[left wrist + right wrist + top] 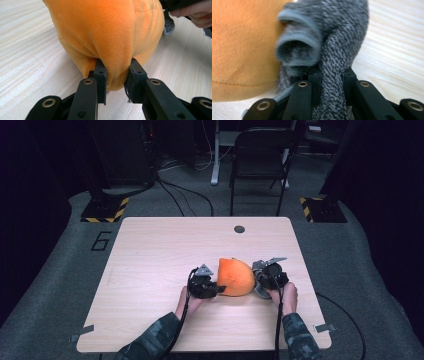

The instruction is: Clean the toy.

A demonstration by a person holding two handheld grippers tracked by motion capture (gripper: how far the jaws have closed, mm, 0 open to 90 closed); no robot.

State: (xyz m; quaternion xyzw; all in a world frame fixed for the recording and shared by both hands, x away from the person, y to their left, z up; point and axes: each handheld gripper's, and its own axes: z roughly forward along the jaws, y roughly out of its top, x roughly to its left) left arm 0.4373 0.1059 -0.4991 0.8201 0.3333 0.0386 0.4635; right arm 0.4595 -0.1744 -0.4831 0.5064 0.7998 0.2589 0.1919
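An orange plush toy (235,277) rests on the wooden table (165,250), right of centre. My left gripper (217,289) comes at it from the left. In the left gripper view my left gripper (116,72) is shut on a pinched fold at the base of the orange plush (107,30). My right gripper (260,280) is at the toy's right side. There my right gripper (332,75) is shut on a grey knitted cloth (332,32) with a fleecy lining, which lies against the orange plush (242,45).
A small round dark grommet (239,229) sits near the table's far edge. Beyond the table stands a dark chair (260,160) on a grey floor with cables. A person's hand (197,13) and the grey cloth (168,23) show behind the plush.
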